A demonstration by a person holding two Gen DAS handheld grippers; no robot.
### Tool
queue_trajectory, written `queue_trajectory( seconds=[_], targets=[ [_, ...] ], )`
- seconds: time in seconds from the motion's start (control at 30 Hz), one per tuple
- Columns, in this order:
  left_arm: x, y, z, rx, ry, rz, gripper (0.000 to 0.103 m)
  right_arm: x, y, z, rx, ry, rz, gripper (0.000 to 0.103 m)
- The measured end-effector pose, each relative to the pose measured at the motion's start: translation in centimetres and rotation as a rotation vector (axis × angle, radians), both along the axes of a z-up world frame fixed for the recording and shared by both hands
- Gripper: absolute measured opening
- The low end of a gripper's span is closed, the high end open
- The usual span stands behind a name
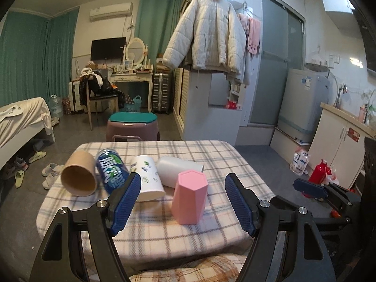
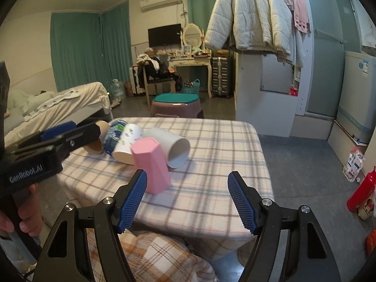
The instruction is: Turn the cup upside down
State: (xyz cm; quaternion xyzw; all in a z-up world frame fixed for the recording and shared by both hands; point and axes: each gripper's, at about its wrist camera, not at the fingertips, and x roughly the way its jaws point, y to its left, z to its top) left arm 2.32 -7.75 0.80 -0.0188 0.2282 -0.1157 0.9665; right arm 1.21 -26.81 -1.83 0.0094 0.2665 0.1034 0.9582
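Pink cup (image 1: 189, 197) upright, long axis vertical, closed base up.

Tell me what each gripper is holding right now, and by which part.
Nothing is held. The left gripper and the right gripper are both open and empty above the near table edge; the pink cup stands upside down on the tablecloth, untouched.
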Motion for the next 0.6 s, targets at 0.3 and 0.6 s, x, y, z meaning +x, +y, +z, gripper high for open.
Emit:
queue_trajectory(
  seconds=[0.3, 0.6],
  targets=[
    [-2.3, 3.2, -1.7, 0.029, -0.05, 0.093, 0.101, -1.5, 2.1, -0.5, 0.024, -0.06, 0.013, 0.09],
    [-3.4, 5.1, -2.6, 0.042, -0.074, 0.136, 0.103, -1.0, 2.8, -1.2, 0.012, -0.053, 0.004, 0.098]
  ],
)
